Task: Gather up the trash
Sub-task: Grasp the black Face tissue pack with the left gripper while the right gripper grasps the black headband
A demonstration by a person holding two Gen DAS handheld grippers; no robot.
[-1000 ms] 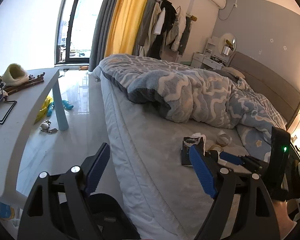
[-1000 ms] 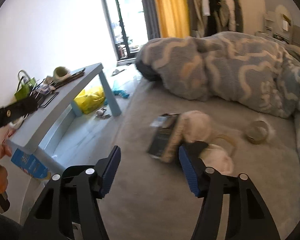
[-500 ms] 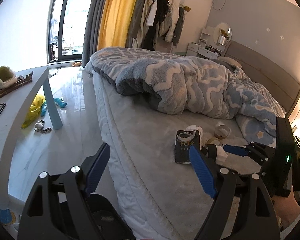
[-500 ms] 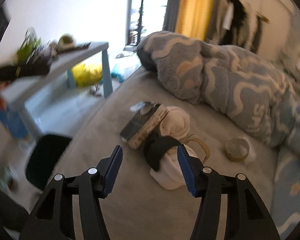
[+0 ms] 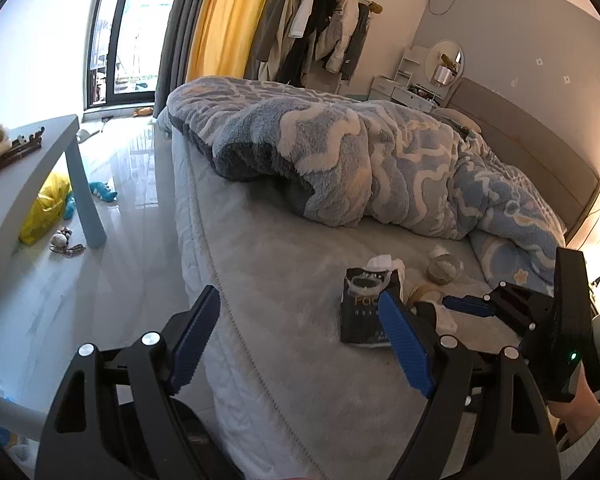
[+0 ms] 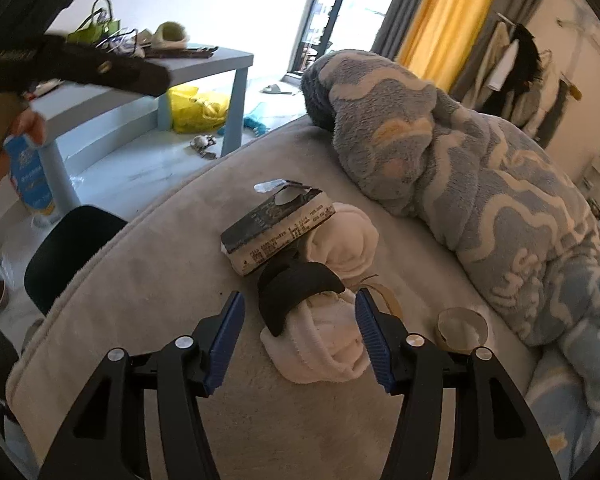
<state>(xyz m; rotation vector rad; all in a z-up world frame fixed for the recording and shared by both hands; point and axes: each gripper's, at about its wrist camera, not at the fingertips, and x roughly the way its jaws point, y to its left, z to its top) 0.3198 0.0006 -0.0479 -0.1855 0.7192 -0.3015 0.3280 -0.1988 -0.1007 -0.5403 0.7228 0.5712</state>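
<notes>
A torn dark tissue box (image 6: 278, 229) lies on the grey bed (image 6: 148, 280), also in the left wrist view (image 5: 364, 312). Next to it lie white socks with black cuffs (image 6: 320, 332), a tape roll (image 6: 462, 326) and a thin tape ring (image 6: 384, 294). My right gripper (image 6: 300, 338) is open, its fingers either side of the nearest sock. My left gripper (image 5: 296, 334) is open and empty over the bed's near edge, left of the box. The right gripper also shows in the left wrist view (image 5: 466, 306).
A rumpled blue and white blanket (image 5: 360, 160) covers the far half of the bed. A blue-grey table (image 6: 148, 92) with clutter stands left, a yellow bag (image 6: 196, 108) under it. A black bin (image 6: 68, 248) stands on the floor by the bed.
My right gripper has moved down and in, so its open fingers now flank the sock. The left gripper has shifted slightly toward the bed.
</notes>
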